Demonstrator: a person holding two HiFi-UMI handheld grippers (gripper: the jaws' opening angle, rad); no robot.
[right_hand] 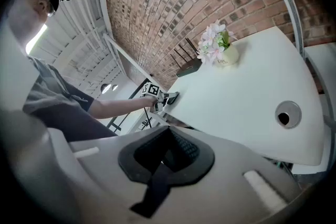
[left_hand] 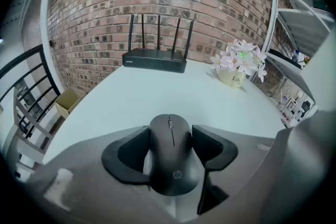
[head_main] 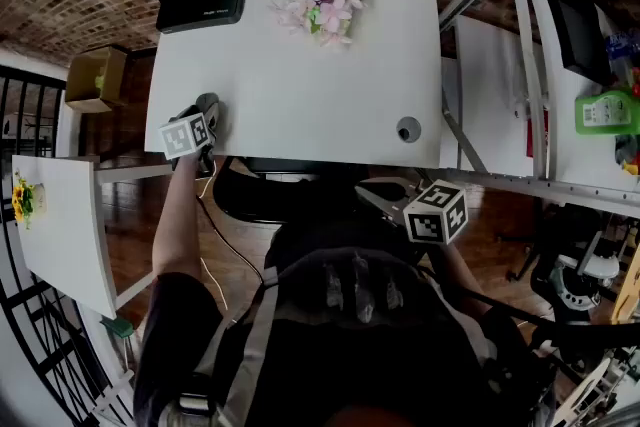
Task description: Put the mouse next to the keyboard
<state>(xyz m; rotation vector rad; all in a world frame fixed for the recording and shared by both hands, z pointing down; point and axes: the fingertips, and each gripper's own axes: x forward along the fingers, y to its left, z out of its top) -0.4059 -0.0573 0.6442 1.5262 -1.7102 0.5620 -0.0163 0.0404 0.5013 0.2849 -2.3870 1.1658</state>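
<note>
Our left tool (left_hand: 170, 134) pinches the mouse (left_hand: 171, 160) by its sides, ready to carry it. Our right tool (right_hand: 168, 152), pressed together and empty, waits clear.

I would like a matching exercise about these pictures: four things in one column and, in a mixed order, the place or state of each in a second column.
Things
1. black computer mouse
2. black router with four antennas
3. cream pot of pink and white flowers
4. right gripper

Places or states
A. jaws together, empty
B. far left corner of the white table
C. between the jaws of the left gripper
D. far edge of the table, right of the router

Pairs: 1-C, 2-B, 3-D, 4-A
</note>
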